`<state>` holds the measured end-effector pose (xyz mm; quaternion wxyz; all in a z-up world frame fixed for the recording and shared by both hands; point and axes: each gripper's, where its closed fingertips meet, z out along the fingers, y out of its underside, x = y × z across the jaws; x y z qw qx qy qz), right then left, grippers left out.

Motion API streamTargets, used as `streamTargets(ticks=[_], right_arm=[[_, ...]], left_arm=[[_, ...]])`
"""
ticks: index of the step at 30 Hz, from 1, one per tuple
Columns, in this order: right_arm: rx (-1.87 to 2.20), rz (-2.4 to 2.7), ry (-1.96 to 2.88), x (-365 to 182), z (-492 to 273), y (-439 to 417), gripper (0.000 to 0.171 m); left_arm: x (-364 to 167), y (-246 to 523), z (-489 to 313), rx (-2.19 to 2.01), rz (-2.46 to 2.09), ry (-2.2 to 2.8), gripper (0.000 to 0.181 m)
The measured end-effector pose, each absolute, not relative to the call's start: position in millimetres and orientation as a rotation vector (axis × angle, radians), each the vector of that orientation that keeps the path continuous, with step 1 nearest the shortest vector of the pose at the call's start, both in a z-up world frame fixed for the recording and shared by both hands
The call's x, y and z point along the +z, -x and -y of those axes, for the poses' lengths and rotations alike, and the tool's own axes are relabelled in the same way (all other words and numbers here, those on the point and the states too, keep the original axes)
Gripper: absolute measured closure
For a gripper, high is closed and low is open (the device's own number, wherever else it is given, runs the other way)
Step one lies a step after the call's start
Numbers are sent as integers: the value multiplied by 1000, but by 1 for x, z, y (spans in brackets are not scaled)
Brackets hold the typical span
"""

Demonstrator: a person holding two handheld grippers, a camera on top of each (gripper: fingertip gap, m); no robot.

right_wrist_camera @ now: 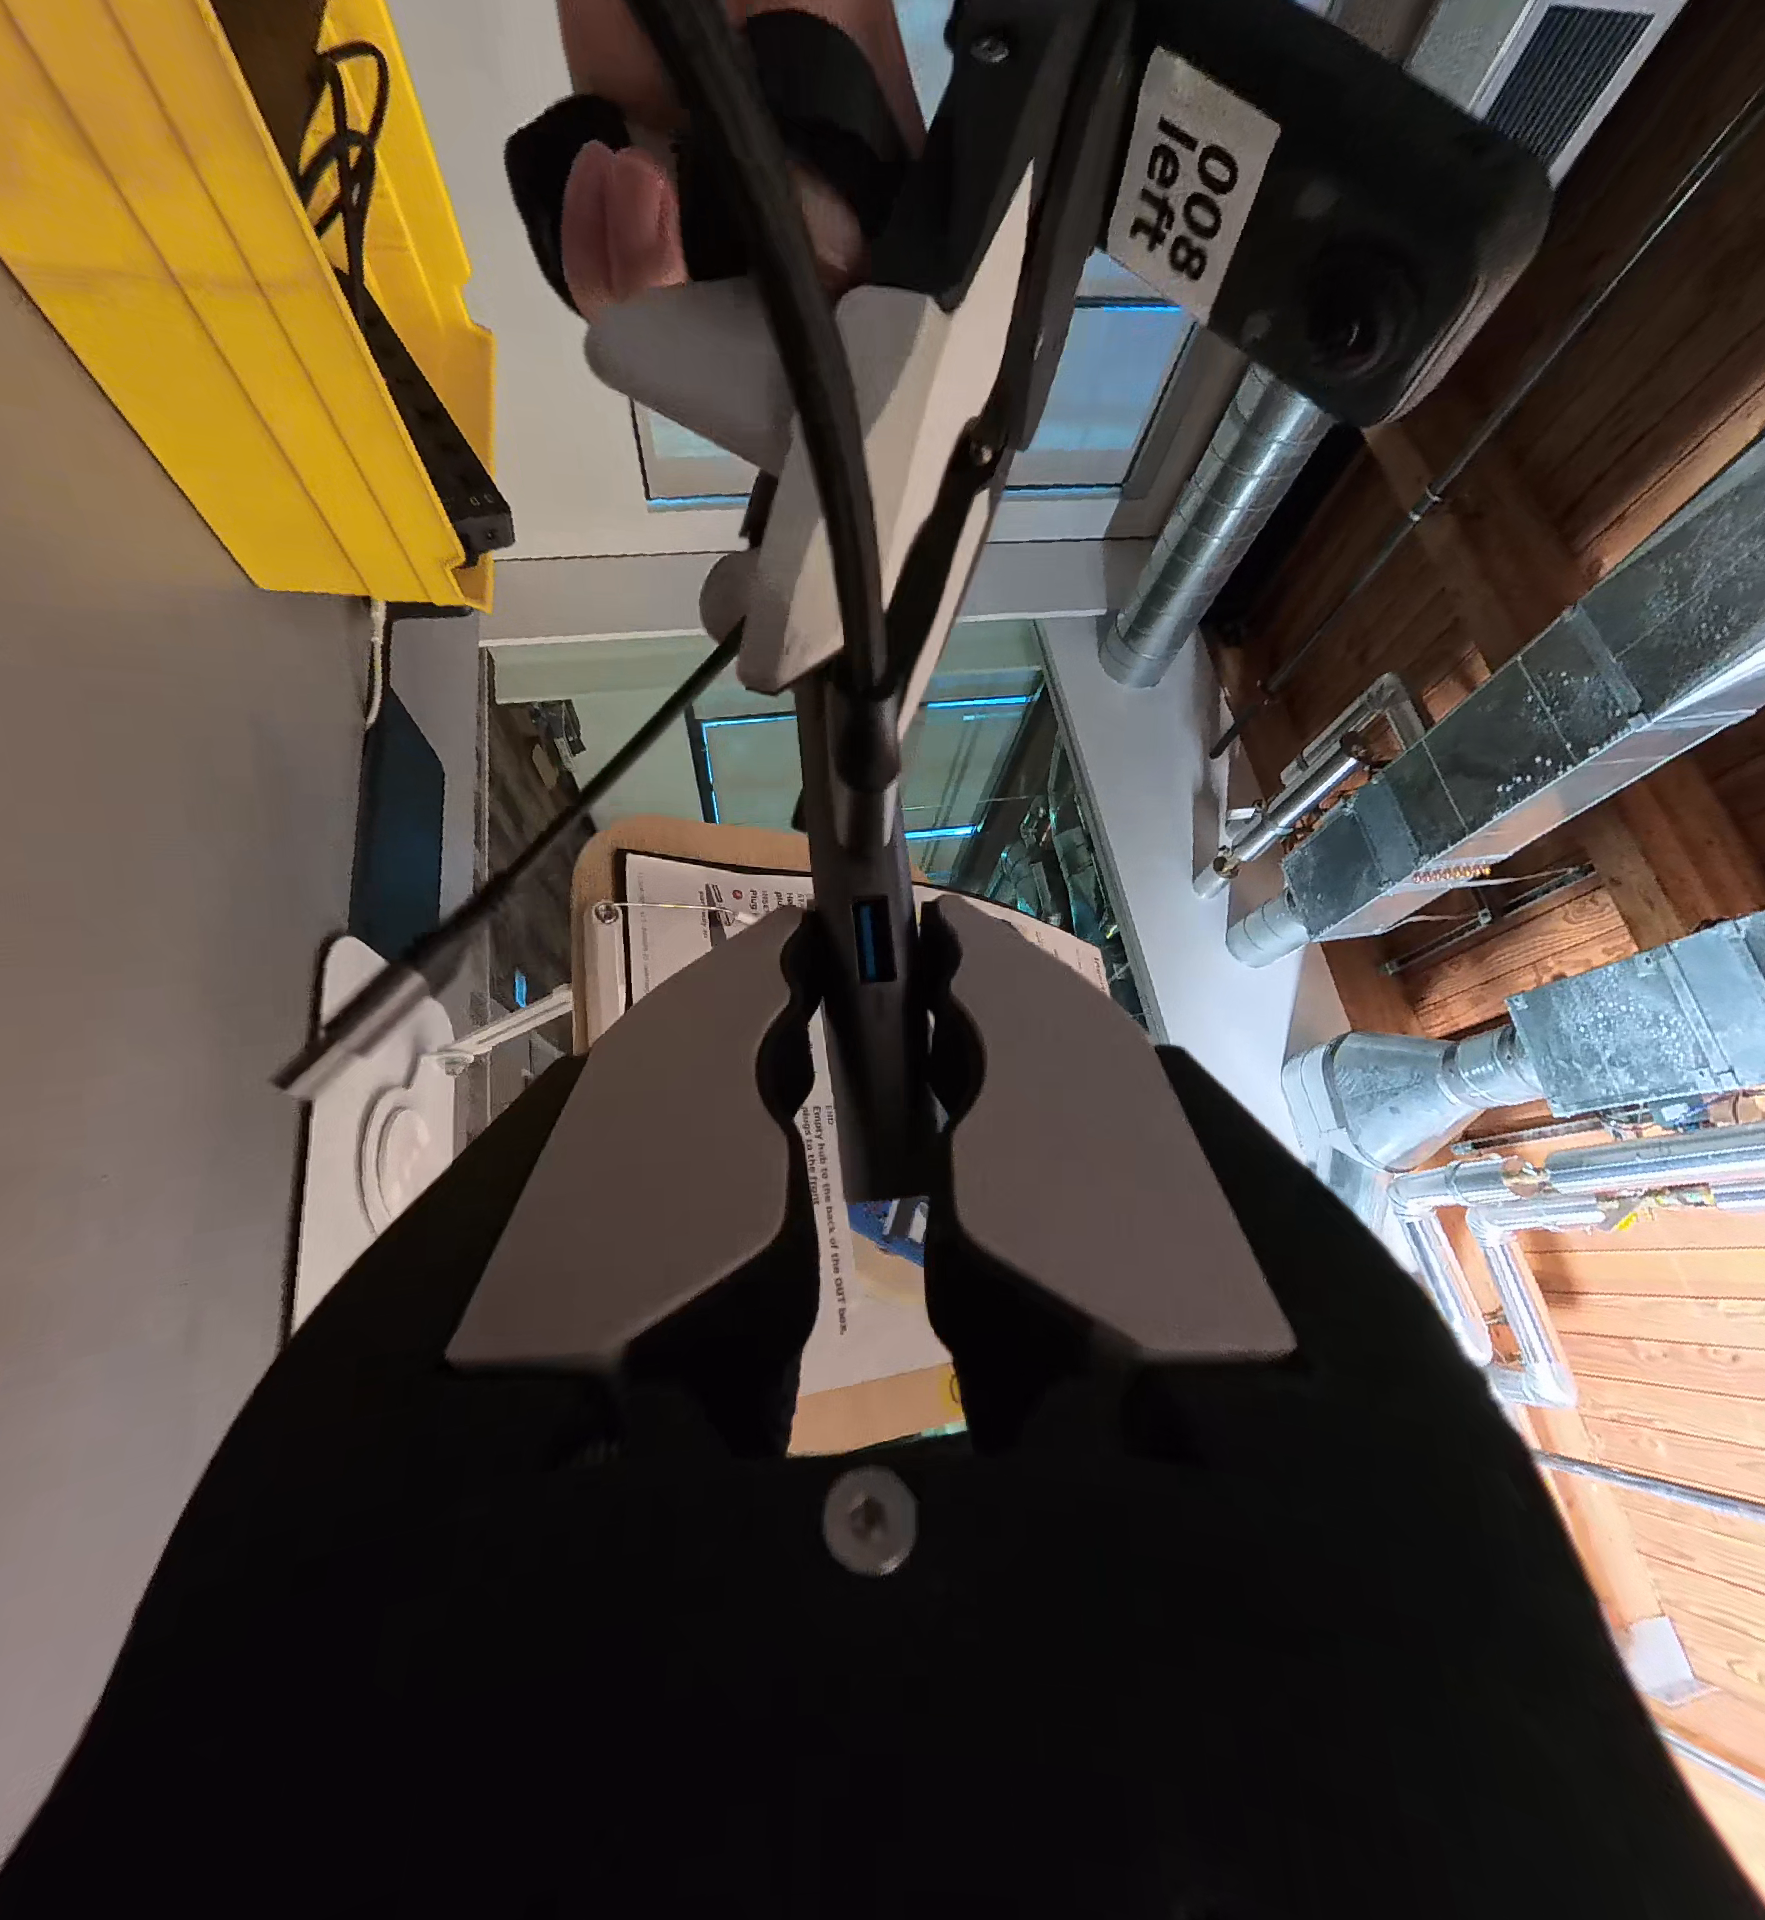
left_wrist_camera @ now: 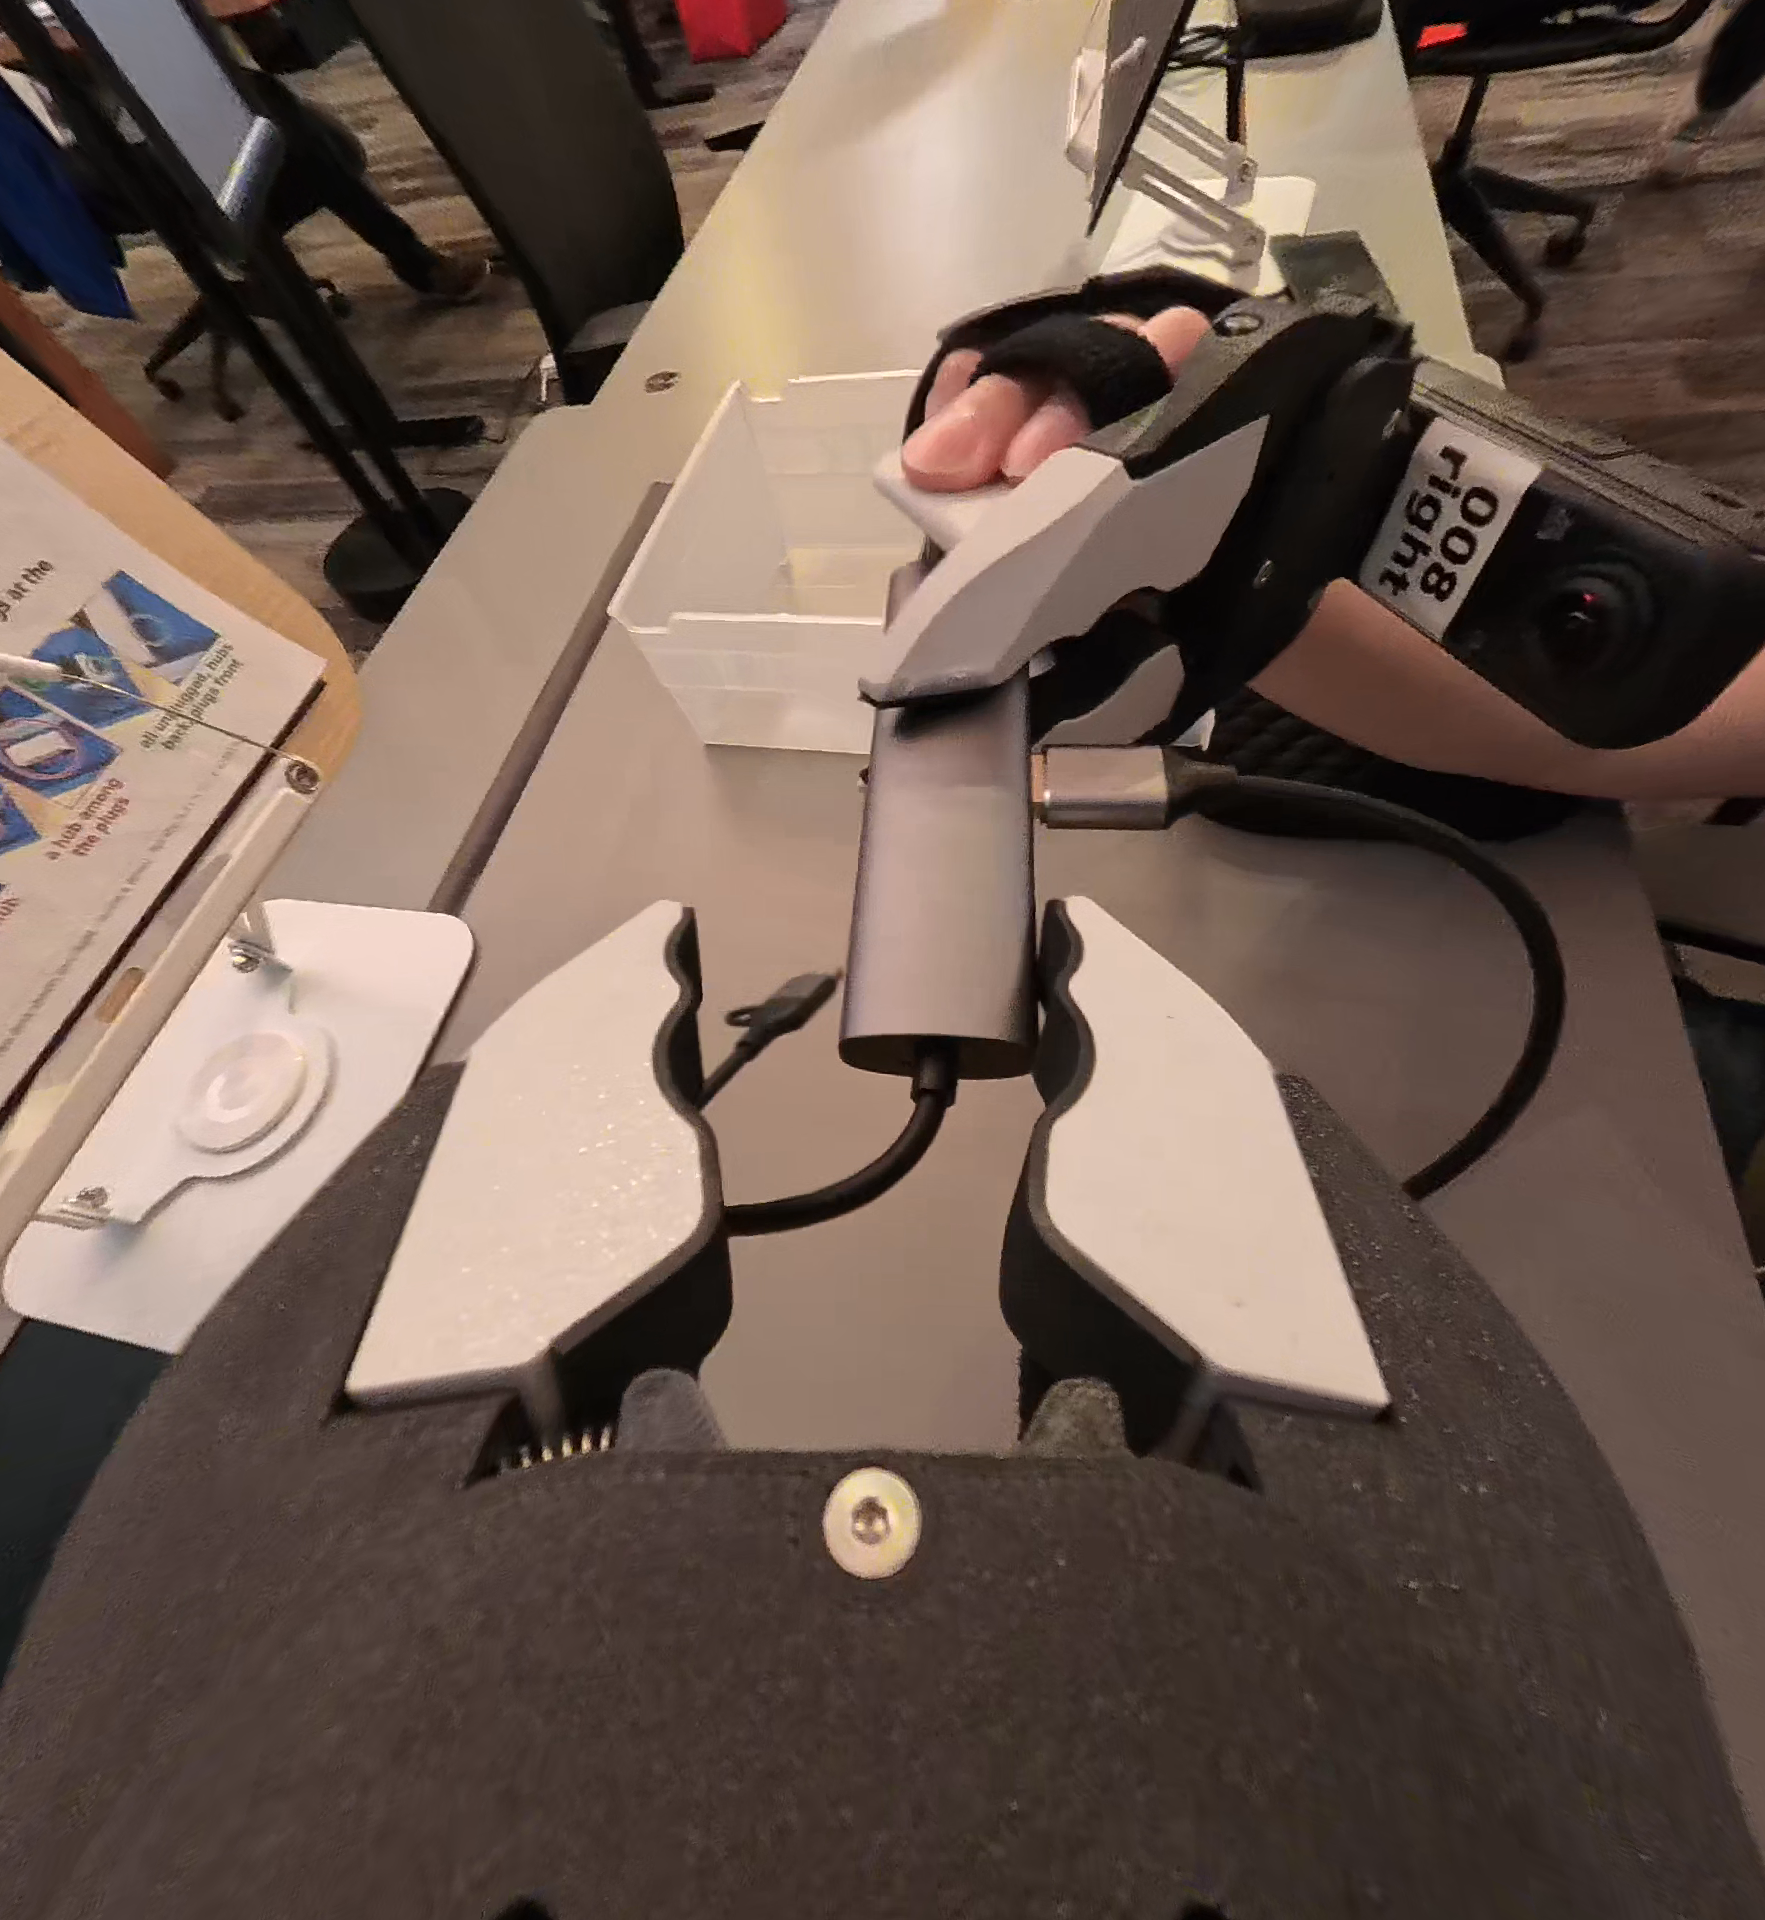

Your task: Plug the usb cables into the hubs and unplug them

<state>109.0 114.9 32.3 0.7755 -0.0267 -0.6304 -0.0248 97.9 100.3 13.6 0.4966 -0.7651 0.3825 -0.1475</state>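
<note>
An office room with a grey desk (left_wrist_camera: 1273, 987), dark chairs and patterned carpet beyond shows in the left wrist view; the right wrist view, tipped upward, takes in wooden ceiling boards and silver ducts (right_wrist_camera: 1584, 727).

Nearest, the left gripper (left_wrist_camera: 867, 987) has its two pale fingers set on either side of the near end of a slim dark grey hub (left_wrist_camera: 945, 883), its right finger against the hub's side and a narrow gap at the left one, so whether it clamps cannot be told. The hub's short black cable (left_wrist_camera: 857, 1164) leaves that end, curls under the left finger and ends in a small plug (left_wrist_camera: 784, 1003) lying just left of the hub.

At the hub's far end the right gripper (left_wrist_camera: 945, 691) is clenched on it, fingers pressed above and below; the right wrist view shows the hub (right_wrist_camera: 873, 1018) between those fingers, a blue port facing the camera. A gloved hand (left_wrist_camera: 1044, 405) works that gripper.

Just right of the hub's far half, a silver USB plug (left_wrist_camera: 1101, 790) hangs close to the hub's side, its thick black cable (left_wrist_camera: 1522, 997) looping back over the desk.

Beyond the right gripper sits a clear plastic bin (left_wrist_camera: 753, 582). Left of the left gripper, a white stand base (left_wrist_camera: 234, 1091) carries a printed instruction sheet (left_wrist_camera: 47, 779).
</note>
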Motion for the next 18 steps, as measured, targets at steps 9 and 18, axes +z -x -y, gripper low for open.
streamTargets(ticks=[9, 18], right_arm=[[-37, 1347, 59, 33, -118, -109, 152], [-58, 1366, 88, 29, -125, -107, 152]], left_arm=[[16, -109, -94, -387, -976, 1752, 148], [13, -109, -101, -352, -931, 1710, 148]])
